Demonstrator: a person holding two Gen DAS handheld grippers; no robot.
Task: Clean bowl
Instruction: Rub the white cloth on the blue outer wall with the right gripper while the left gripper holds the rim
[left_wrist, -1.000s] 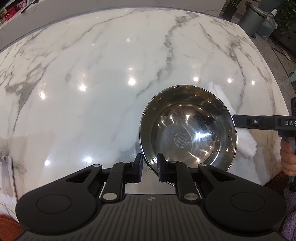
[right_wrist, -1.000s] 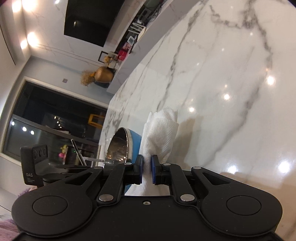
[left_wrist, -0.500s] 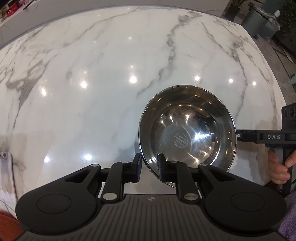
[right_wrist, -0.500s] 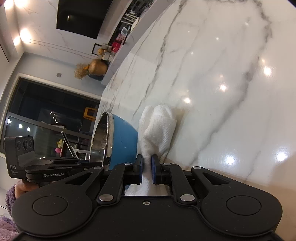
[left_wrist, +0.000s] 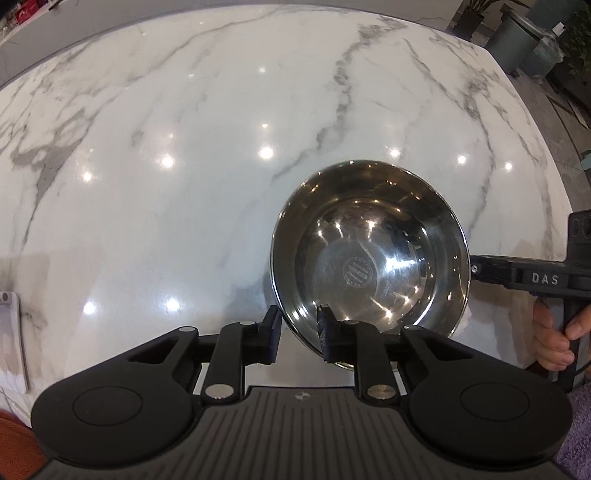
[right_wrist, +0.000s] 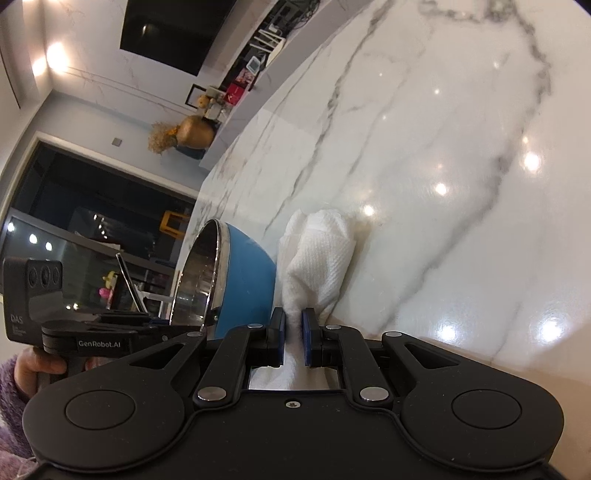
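Observation:
A steel bowl (left_wrist: 369, 254) with a blue outside (right_wrist: 245, 284) is held tilted above the white marble counter (left_wrist: 184, 147). My left gripper (left_wrist: 297, 330) is shut on the bowl's near rim, one finger inside and one outside. My right gripper (right_wrist: 293, 328) is shut on a folded white paper towel (right_wrist: 321, 258), which hangs close beside the bowl's blue wall and rests against the counter. In the left wrist view the towel is hidden behind the bowl and only the right gripper's body (left_wrist: 532, 277) shows at the right edge.
A white flat object (left_wrist: 13, 332) lies at the counter's left edge. The counter's right edge drops to the floor, where grey bins (left_wrist: 524, 40) stand. A shelf with a gold vase (right_wrist: 192, 134) is beyond the counter's far end.
The bowl has tilted up more on its rim in my left gripper. The right gripper with the towel has drawn nearer the bowl, and the towel no longer shows behind it in the left view.

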